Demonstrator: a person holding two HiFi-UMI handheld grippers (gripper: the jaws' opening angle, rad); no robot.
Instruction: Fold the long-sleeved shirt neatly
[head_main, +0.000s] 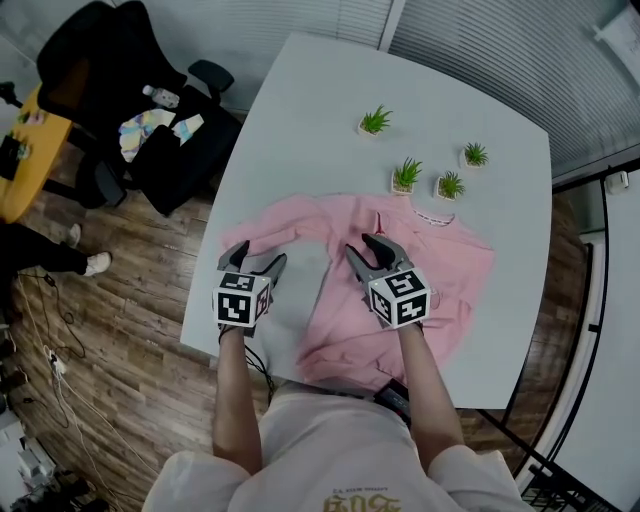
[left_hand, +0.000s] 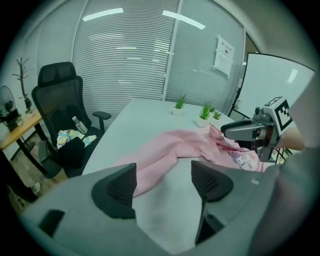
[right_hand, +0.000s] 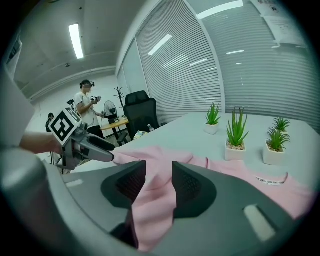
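Note:
A pink long-sleeved shirt (head_main: 430, 270) lies spread on the white table (head_main: 330, 110), its collar toward the plants and one sleeve (head_main: 285, 222) stretched out to the left. My right gripper (head_main: 363, 246) is over the shirt's left side. In the right gripper view a fold of pink cloth (right_hand: 150, 210) fills the gap between the jaws of the right gripper (right_hand: 159, 180), which is shut on it. My left gripper (head_main: 258, 255) hovers over bare table just short of the sleeve (left_hand: 170, 147). The left gripper (left_hand: 162, 182) is open with nothing between its pads.
Several small potted plants (head_main: 406, 175) stand beyond the collar. A black office chair (head_main: 130, 70) with a bottle and cloths is off the table's left edge. The table's near edge is close to my body. Another person (right_hand: 89, 107) stands far off.

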